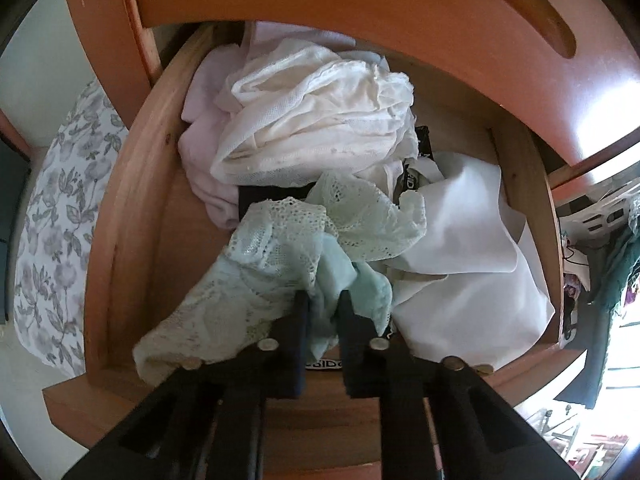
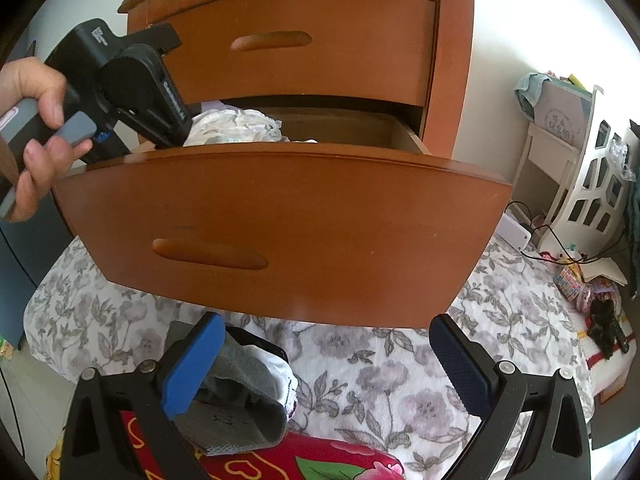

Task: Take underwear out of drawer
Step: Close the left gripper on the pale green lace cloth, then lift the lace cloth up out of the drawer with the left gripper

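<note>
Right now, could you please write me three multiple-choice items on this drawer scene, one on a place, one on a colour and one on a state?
1. Where is the left gripper working?
A. Inside the open drawer
B. On the floral bedspread
C. At the shut upper drawer

2. What colour is the lace underwear between the left gripper's fingers?
A. Black
B. Pale mint green
C. Red

3. How does the right gripper stand?
A. Shut on a white cloth
B. Shut on the drawer front
C. Open, holding nothing

Answers:
1. A, since the left wrist view shows its fingers down among the clothes in the drawer.
2. B, since the fabric pinched there is light green lace.
3. C, since its blue pads stand wide apart with only bedspread seen between them.
</note>
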The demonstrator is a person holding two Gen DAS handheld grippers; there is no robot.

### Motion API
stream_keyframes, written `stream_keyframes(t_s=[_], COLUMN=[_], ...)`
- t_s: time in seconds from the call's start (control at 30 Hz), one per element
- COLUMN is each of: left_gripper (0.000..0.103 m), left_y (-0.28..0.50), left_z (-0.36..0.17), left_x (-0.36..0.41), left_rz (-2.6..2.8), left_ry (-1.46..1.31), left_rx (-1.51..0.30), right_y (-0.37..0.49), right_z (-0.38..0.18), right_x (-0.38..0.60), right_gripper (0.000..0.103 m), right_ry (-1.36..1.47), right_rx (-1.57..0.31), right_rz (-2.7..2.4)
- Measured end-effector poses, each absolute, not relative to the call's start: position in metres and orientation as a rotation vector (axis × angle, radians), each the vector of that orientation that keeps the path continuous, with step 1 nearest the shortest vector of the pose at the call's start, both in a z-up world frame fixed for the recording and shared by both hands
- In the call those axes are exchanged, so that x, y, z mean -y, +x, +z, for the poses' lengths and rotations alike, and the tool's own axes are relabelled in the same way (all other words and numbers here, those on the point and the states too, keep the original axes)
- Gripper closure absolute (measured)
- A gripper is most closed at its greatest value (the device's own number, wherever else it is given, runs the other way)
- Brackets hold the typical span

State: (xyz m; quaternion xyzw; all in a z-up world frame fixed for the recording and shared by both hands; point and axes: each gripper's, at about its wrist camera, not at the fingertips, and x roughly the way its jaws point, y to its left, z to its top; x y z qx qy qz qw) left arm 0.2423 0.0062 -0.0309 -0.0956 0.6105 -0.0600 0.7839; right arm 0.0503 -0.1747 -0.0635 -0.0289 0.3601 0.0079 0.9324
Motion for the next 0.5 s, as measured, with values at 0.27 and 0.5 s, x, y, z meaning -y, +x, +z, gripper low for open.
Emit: stream_keyframes(t_s=[0.27,0.5], left_gripper=[0.096,0.096], left_y=[0.228,0.207], left_z=[-0.007,0.026], left_x=[-0.021,-0.057], left_rz=[-0.152,-0.137], left_ry=[-0.259,-0.304], left_rx=[-1.201,-1.082], right_y=[0.051,0.051], right_z=[-0.064,-0.064], right_x=[0.175,0.175], right_gripper=[0.000,0.000], right_ry=[-0.056,-0.054], right_rx=[-0.742,-0.746], right_rz=[0.014,0.010])
